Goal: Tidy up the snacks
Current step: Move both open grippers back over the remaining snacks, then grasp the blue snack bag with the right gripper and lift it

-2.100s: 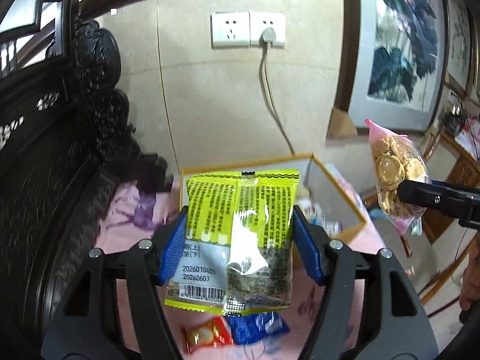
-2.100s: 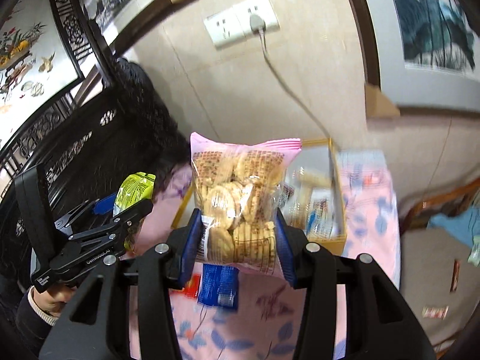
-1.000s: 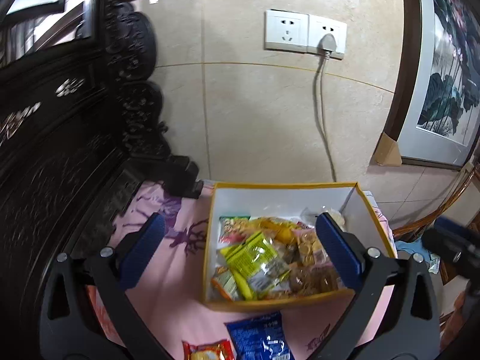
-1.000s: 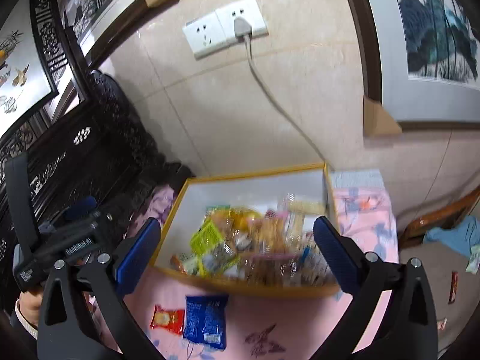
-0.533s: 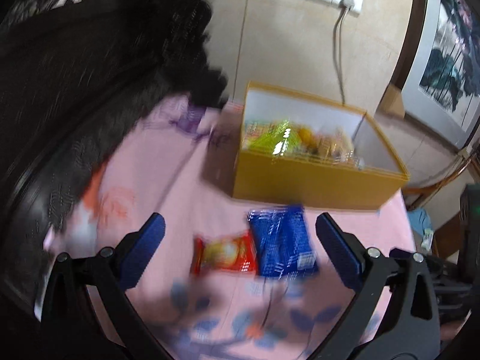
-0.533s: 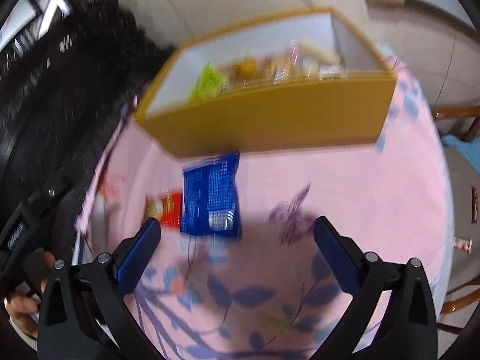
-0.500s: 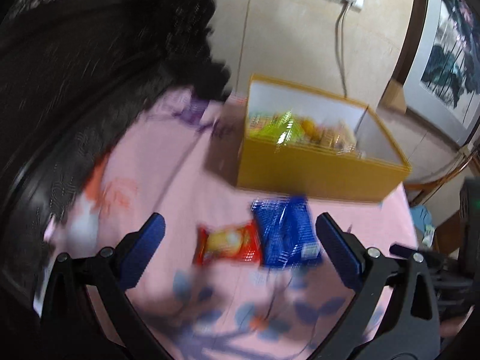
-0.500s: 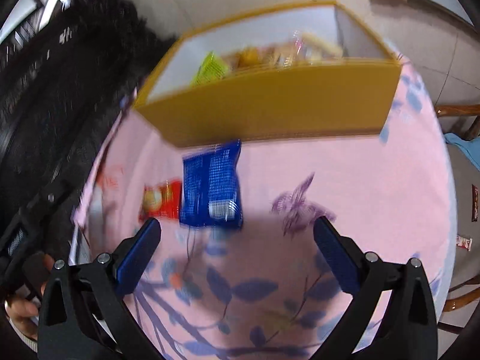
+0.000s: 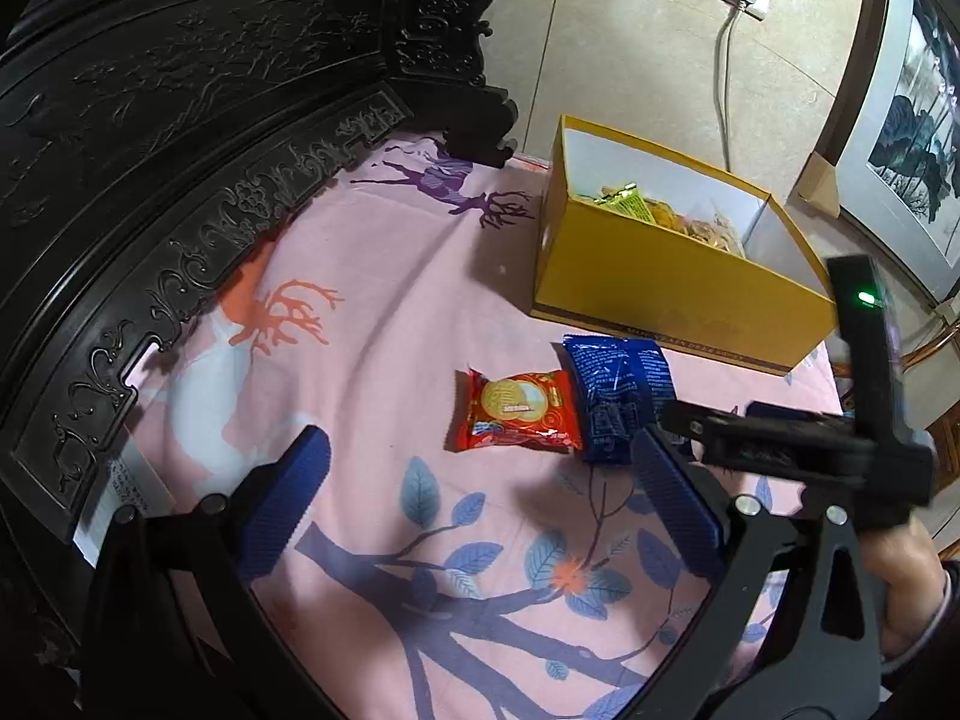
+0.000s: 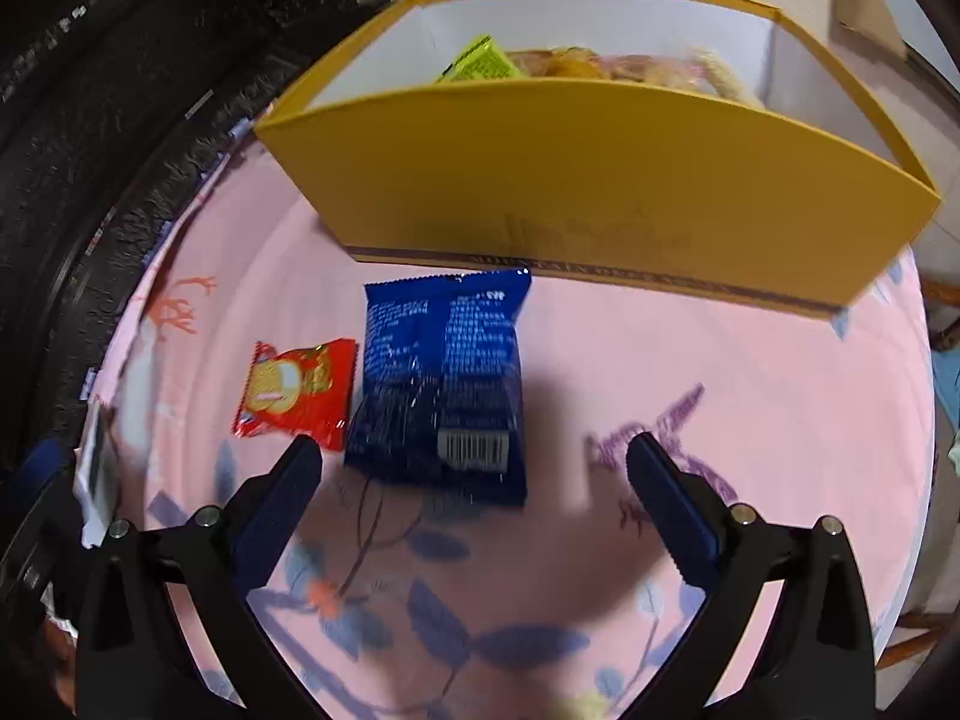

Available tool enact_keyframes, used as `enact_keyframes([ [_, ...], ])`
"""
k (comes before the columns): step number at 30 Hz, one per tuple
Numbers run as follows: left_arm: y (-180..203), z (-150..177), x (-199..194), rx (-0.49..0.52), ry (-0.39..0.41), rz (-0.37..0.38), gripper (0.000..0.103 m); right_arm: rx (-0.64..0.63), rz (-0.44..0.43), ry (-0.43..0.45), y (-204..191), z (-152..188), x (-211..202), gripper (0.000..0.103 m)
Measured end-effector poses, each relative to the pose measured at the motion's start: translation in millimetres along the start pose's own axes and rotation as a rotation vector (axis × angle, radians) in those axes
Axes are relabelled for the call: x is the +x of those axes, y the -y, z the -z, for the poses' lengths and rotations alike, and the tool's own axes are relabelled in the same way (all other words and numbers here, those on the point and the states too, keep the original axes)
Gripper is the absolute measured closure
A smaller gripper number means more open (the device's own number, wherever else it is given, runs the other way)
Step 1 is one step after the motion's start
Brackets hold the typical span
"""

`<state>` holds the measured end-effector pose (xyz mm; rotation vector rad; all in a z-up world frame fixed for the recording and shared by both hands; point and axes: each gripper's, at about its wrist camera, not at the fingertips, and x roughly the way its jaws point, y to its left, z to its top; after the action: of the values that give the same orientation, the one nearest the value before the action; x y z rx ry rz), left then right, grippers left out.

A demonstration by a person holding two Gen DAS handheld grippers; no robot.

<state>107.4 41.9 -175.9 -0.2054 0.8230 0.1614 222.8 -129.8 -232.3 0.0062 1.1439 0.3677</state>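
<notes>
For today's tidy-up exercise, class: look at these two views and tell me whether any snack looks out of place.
Yes. Two packets lie loose on the pink cloth in front of the yellow box: a blue packet and, touching its left edge, a red biscuit packet. The other snacks are inside the box. Both grippers are open and empty.

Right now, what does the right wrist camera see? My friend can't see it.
The open right tool hovers empty over a blue snack packet on a pink flowery cloth. A red snack packet lies beside it, and a yellow box of snacks stands behind.
</notes>
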Motion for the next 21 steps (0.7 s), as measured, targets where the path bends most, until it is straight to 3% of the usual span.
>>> enact_keyframes([
  [10,-4.1,1.9,-2.5,0.007,-0.016,-0.017,0.002,-0.069,0.028,-0.032,-20.5,-24.5,37.3,0.001],
  [21,-7.7,-0.5,-0.3,0.003,-0.032,-0.04,0.002,-0.12,0.088,-0.106,-31.4,-30.0,78.1,0.001],
])
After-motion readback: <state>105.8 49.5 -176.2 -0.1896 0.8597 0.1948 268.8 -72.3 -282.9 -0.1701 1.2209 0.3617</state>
